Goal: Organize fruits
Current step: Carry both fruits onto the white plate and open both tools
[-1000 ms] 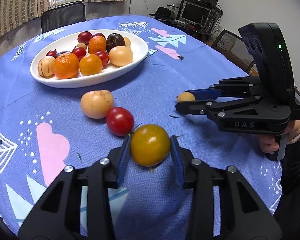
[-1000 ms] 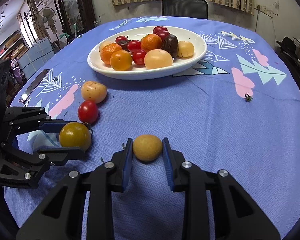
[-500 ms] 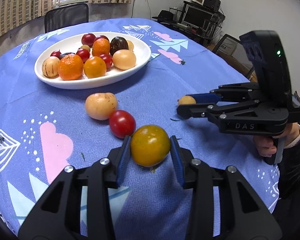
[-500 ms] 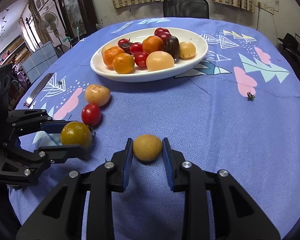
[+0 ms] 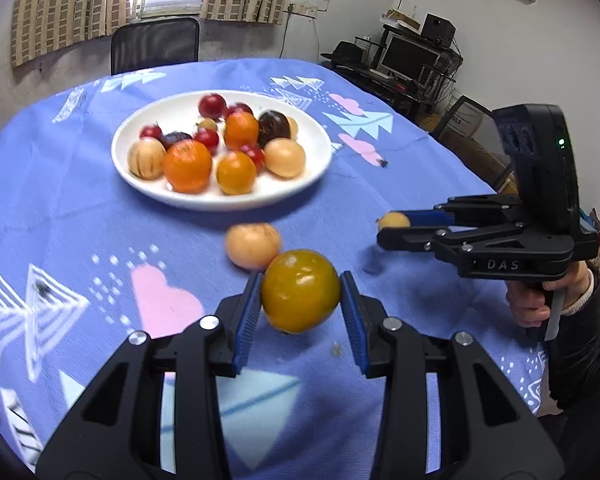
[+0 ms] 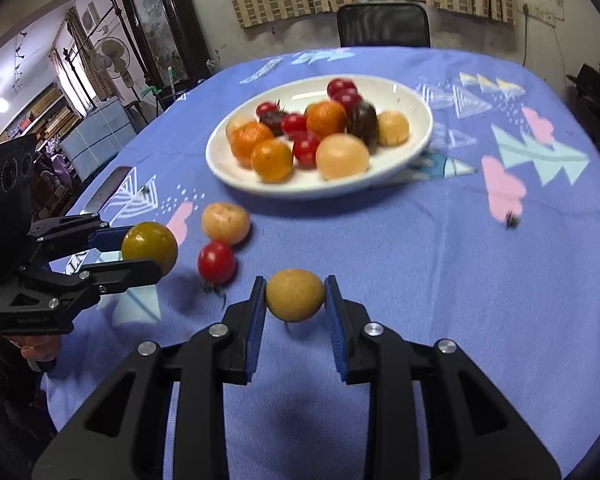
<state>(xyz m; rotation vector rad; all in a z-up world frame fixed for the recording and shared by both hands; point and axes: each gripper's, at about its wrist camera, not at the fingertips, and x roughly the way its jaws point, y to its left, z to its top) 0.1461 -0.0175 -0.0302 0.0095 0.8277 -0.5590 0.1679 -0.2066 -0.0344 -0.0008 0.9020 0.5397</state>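
At lower centre of each wrist view, the left tongs clench a yellow-green tomato and the right tongs clench a small tan fruit, both above the desk; the white plate of fruits sits upper centre.

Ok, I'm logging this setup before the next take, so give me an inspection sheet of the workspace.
Surface: round table under a blue patterned cloth.
Job's things: white plate piled with mixed fruit; a pale yellow fruit and a red tomato loose on the cloth.
Clutter: small dark scrap on the cloth.
Grippers: left gripper shut on a yellow-green tomato, raised off the cloth; right gripper shut on a small tan fruit, also raised.
Cables: wires hang down the wall behind the desk.
Surroundings: black chair, curtained windows, computer desk, standing fan.
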